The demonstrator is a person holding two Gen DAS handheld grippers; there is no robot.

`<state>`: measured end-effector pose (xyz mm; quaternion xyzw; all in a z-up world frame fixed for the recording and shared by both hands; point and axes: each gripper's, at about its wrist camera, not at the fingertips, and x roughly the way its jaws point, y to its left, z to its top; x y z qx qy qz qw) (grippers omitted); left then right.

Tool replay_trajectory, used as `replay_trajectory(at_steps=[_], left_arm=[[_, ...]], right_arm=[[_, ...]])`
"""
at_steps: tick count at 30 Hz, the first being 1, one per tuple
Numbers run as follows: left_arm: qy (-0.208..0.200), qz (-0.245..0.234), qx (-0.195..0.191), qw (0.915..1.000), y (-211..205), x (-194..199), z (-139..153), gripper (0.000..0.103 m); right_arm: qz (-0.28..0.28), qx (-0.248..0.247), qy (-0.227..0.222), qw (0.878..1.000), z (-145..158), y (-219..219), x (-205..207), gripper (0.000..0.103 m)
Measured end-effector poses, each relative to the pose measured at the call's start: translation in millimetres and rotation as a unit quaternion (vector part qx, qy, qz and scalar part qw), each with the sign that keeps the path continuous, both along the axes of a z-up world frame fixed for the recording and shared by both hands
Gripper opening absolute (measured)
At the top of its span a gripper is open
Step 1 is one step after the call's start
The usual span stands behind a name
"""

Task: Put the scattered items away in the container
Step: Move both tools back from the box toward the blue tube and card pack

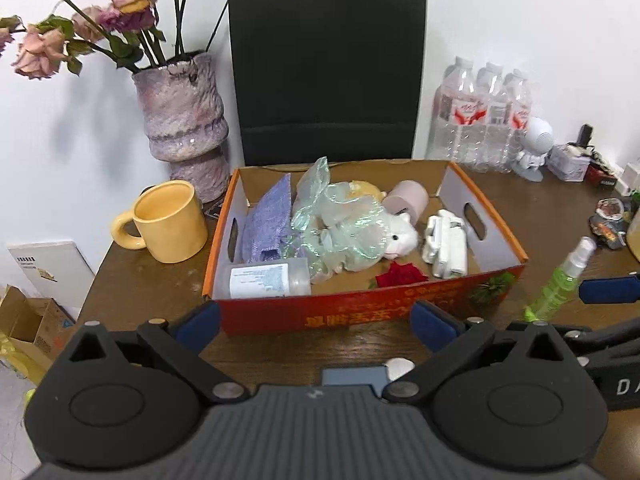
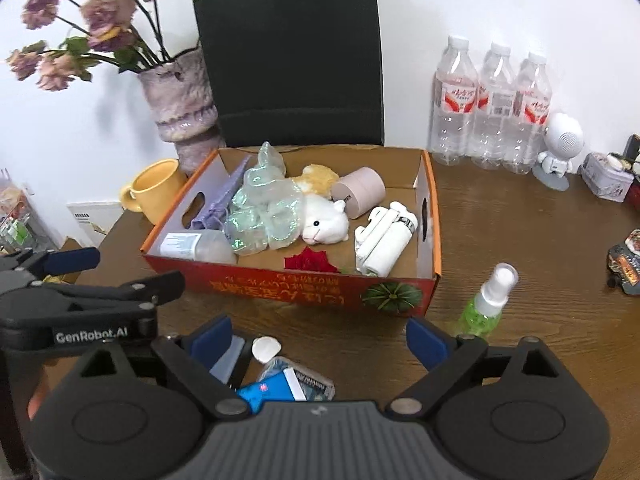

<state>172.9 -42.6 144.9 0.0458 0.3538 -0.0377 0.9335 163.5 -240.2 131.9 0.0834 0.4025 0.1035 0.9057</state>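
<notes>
Both your tongs, left tongs [image 1: 316, 322] and right tongs [image 2: 318, 338], gape wide and empty, so take the light, slippery spray bottle [image 2: 486, 304] (just right of the right tongs, outside the box [image 2: 288, 286]) mid-body.

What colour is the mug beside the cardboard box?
Yellow. The mug shows best in the left wrist view.

Both grippers hover on the near side of the cardboard box [image 1: 360, 312], angled downward toward it. The left gripper [image 1: 316, 322] and the right gripper [image 2: 318, 336] each show 2 blue-padded fingers spread wide, gripping nothing.
</notes>
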Motion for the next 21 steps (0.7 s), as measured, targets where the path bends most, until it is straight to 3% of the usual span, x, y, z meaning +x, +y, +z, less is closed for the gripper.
replay_trajectory(at_steps=[7,10,15,17,21], left_arm=[[-0.096,0.007,0.026,0.9950,-9.6,-76.8,4.7,0.103],[-0.117,-0.001,0.015,0.9931,-4.7,-110.2,-1.8,0.103],[-0.154,-0.021,-0.003,0.9878,7.4,-164.8,-37.0,0.103],[-0.154,-0.018,-0.016,0.9878,14.0,-178.4,-55.7,0.103],[-0.103,-0.003,-0.053,0.9933,27.3,-183.4,-94.7,0.103]], right_arm=[[-0.008,0.024,-0.086,0.996,-0.9,-4.2,-67.8,0.096],[-0.006,0.019,-0.140,0.990,-8.5,-1.6,-104.1,0.099],[0.003,0.024,-0.192,0.981,-43.8,6.4,-159.3,0.102],[0.007,0.010,-0.192,0.981,-63.0,13.5,-173.0,0.103],[0.019,-0.025,-0.159,0.987,-98.4,29.0,-182.1,0.103]])
